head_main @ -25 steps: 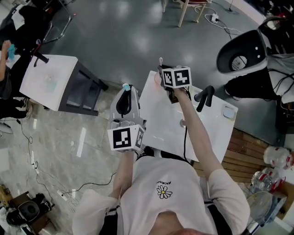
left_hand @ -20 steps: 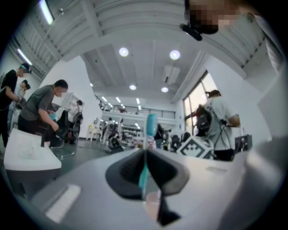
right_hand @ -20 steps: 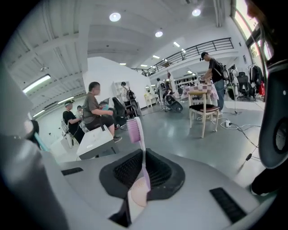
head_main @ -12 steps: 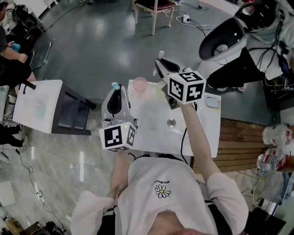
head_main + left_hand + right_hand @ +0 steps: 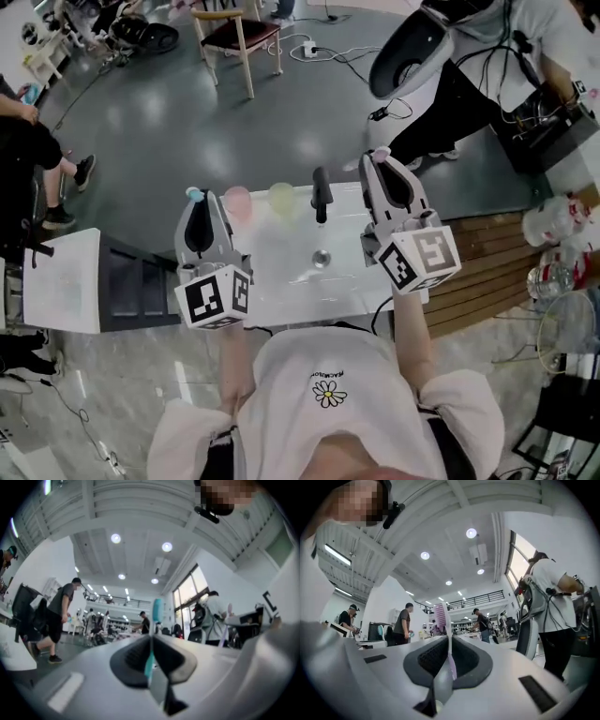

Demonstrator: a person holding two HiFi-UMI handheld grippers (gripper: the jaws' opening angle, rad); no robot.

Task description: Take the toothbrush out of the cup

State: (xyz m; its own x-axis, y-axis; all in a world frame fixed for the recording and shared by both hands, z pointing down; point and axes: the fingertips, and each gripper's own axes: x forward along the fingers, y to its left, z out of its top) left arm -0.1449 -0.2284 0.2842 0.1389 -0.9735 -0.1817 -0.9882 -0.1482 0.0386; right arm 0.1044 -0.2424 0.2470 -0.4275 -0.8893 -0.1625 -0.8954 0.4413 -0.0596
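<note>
My left gripper (image 5: pixel 199 211) is shut on a teal toothbrush (image 5: pixel 194 195), which stands upright just left of the pink cup (image 5: pixel 237 201). In the left gripper view the teal toothbrush (image 5: pixel 153 634) runs up between the closed pads of the left gripper (image 5: pixel 151 641), bristle end on top. My right gripper (image 5: pixel 382 167) is shut on a pink toothbrush (image 5: pixel 380 151), right of the black faucet (image 5: pixel 322 194). The right gripper view shows the pink toothbrush (image 5: pixel 442 620) clamped in the right gripper (image 5: pixel 449 641). A green cup (image 5: pixel 282 198) stands beside the pink one; both look empty.
The cups stand at the far edge of a white washbasin top (image 5: pixel 281 281) with a drain (image 5: pixel 322 258) in the middle. A grey cabinet (image 5: pixel 141 281) adjoins it on the left. A wooden chair (image 5: pixel 230 37), a person (image 5: pixel 487 56) and cables lie beyond.
The right gripper has come away from the cups and moved right and nearer with the pink toothbrush. The head view has swung, so both cups and the faucet now show. Left gripper keeps its grip.
</note>
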